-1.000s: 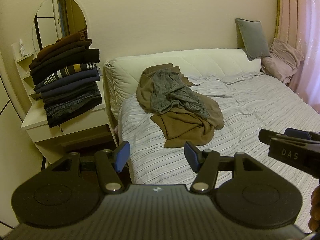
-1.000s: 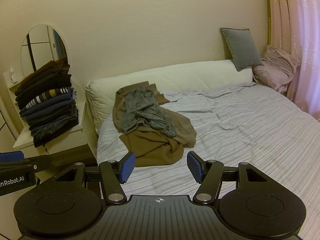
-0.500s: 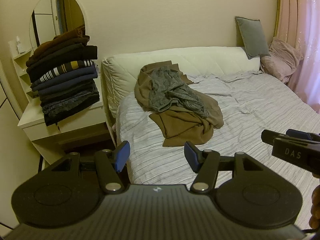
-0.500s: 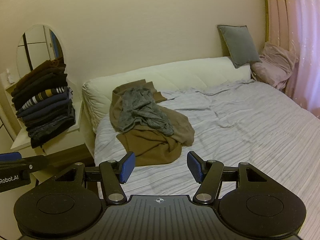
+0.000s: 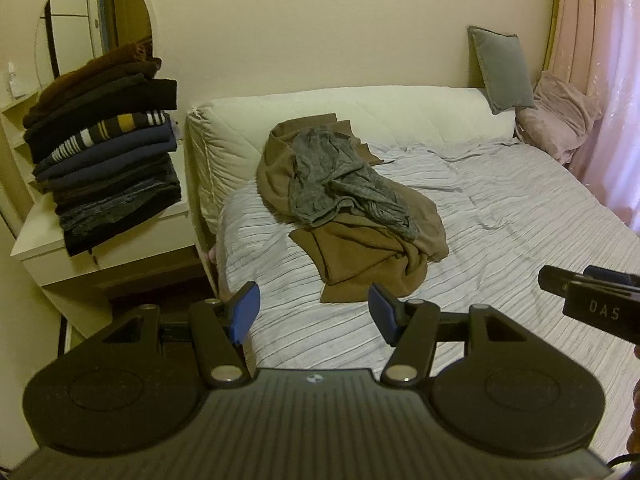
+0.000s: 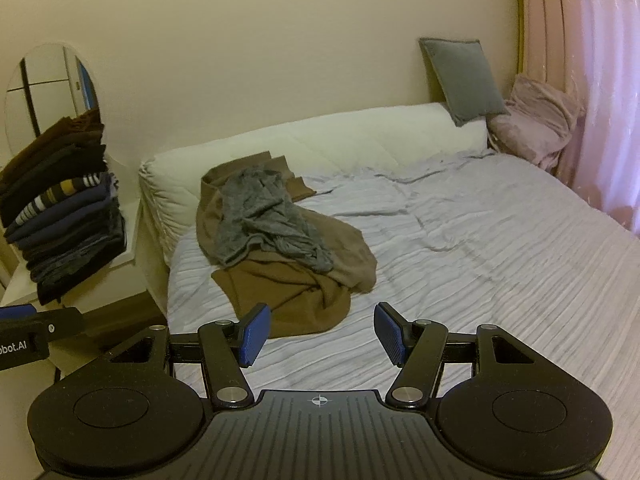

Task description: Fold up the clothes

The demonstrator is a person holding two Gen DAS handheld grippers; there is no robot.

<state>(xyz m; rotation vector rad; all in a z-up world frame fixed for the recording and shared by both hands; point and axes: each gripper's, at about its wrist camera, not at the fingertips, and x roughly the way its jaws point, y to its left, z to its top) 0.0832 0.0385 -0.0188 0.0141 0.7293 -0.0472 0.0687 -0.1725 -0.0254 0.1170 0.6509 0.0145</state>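
- The left gripper (image 5: 314, 308) sits low in the centre of its view, its blue-padded fingers (image 5: 245, 312) wide apart with nothing between them, above the near edge of the bed (image 5: 520, 216).
- The right gripper (image 6: 322, 334) sits low in the centre of its view, fingers (image 6: 390, 334) likewise apart and empty.
- The right gripper's tip also shows at the right edge of the left view; the left gripper's tip shows at the left edge of the right view.
- A brown garment (image 5: 360, 256) lies crumpled on the striped sheet, in the middle of the left view and left of centre in the right view, its upper end resting against the white headboard (image 5: 360, 116).
- A grey garment (image 5: 340, 176) lies bunched on top of the brown one.
- Neither gripper touches the clothes.
- A stack (image 5: 104, 152) of folded dark clothes stands on the white bench (image 5: 120, 240) at the left of the frame, in front of an oval mirror (image 5: 92, 16).
- A grey cushion (image 5: 502, 70) leans on the wall at upper right, beside a pink pillow (image 5: 560, 116) and a pink curtain (image 5: 600, 40).
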